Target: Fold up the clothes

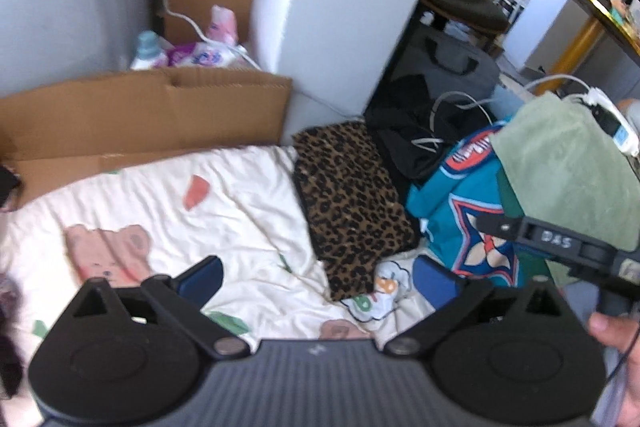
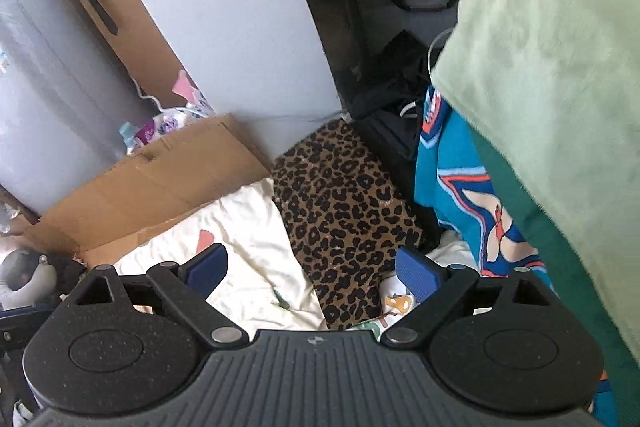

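Observation:
A folded leopard-print garment lies flat on a cream quilt with bear prints. To its right is a heap of clothes: a teal jersey, with a pale green fleece draped over a dark green piece. My left gripper hovers above the quilt, open, with nothing between its blue pads. My right gripper hangs open and empty over the leopard garment's near end. In the left wrist view a hand holds a black housing at the right edge.
Flattened cardboard borders the quilt's far side. A white pillar rises behind it, with detergent bottles to its left. A dark bag, white cables and a chair stand beyond the clothes heap.

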Available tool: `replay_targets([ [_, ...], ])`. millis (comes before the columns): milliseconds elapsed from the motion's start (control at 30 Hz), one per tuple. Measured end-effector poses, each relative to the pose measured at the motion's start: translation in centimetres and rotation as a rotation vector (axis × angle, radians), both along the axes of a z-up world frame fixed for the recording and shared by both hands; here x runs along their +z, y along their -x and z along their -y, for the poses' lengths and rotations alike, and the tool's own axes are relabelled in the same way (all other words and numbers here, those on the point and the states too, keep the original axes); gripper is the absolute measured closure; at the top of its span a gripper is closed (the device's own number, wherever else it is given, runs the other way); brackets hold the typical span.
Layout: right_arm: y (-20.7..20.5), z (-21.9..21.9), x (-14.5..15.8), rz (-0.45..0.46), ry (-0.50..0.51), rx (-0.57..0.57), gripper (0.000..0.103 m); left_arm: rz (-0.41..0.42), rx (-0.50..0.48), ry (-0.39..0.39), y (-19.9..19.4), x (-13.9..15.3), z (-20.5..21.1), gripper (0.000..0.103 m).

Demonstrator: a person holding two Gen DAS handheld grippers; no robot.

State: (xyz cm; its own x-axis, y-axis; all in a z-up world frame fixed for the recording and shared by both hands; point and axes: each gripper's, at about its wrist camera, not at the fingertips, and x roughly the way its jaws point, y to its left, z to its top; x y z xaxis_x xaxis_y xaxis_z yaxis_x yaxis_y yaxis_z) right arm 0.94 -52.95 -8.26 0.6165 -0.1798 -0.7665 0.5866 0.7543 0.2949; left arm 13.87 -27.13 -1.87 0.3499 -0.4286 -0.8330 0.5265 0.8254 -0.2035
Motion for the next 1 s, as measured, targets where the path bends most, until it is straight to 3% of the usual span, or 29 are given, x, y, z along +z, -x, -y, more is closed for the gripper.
replay_targets([
  [100,0.1,-0.9,2.6,0.001,0.022,0.058,0.009,0.029,0.040,-0.067,0.2,2.0,-1.2,0.001],
  [367,1.0,-2.6,8.5,0.017,-0.010,0.146,0.008,0.063,0.162,-0.116,1.9,7.2,-6.2,0.001],
  [500,2.0,-4.6,11.0,0.013,-0.004,0.191,0.008,0.054,0.160,-0.155,2.5,9.6,-8.6,0.001],
  [800,3.8,-10.3,15.5,0.029,0.033,0.210,0.008,0.112,0.233,-0.131,5.2,12.7,-15.3,0.001],
  [1000,5.2,-15.3,17.7,0.028,0.095,0.275,0.008,0.158,0.292,-0.073,7.8,14.4,-20.2,0.001],
])
